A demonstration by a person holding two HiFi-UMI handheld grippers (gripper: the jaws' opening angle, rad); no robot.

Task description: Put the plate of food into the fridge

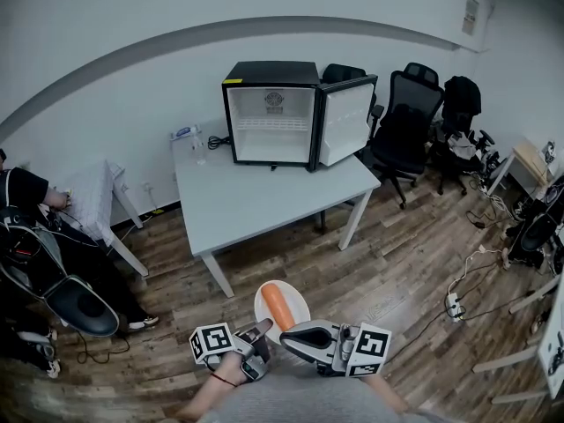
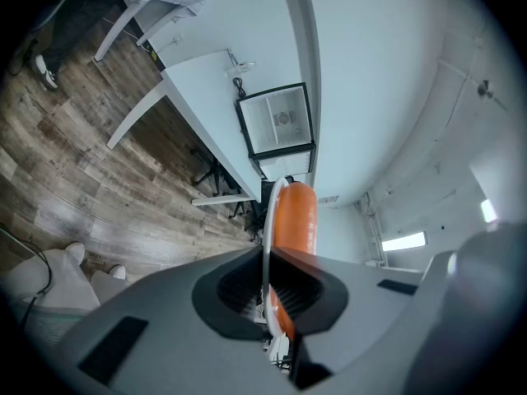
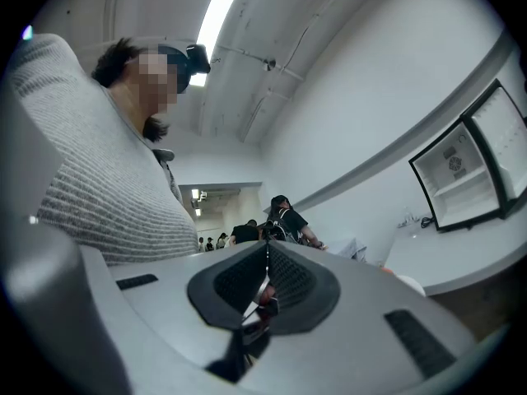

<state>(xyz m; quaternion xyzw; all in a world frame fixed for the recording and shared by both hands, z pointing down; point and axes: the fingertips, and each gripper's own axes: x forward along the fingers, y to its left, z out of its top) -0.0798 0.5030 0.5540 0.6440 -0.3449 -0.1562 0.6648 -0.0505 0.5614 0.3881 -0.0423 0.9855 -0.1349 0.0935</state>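
A white plate (image 1: 284, 305) bearing one long orange piece of food (image 1: 278, 306) is held in the air above the wood floor (image 1: 397, 271), short of the near edge of the white table (image 1: 264, 203) and well apart from the fridge (image 1: 271, 113). The plate's near rim is clamped edge-on between the jaws of the left gripper (image 1: 262, 327), as is seen plainly in the left gripper view, where the rim (image 2: 265, 229) runs between the dark pads and the food (image 2: 294, 216) rises beyond them. The right gripper (image 1: 291, 337) is held just beside the plate, at its right; its jaws are pressed together with nothing between them. The black fridge is set at the tabletop's far edge, toward the right corner, with its door (image 1: 345, 122) swung open to the right and its white inside shown. A small bottle (image 1: 199, 144) is stood near the far left corner. Black office chairs (image 1: 407, 117) are ranged against the wall to the right.
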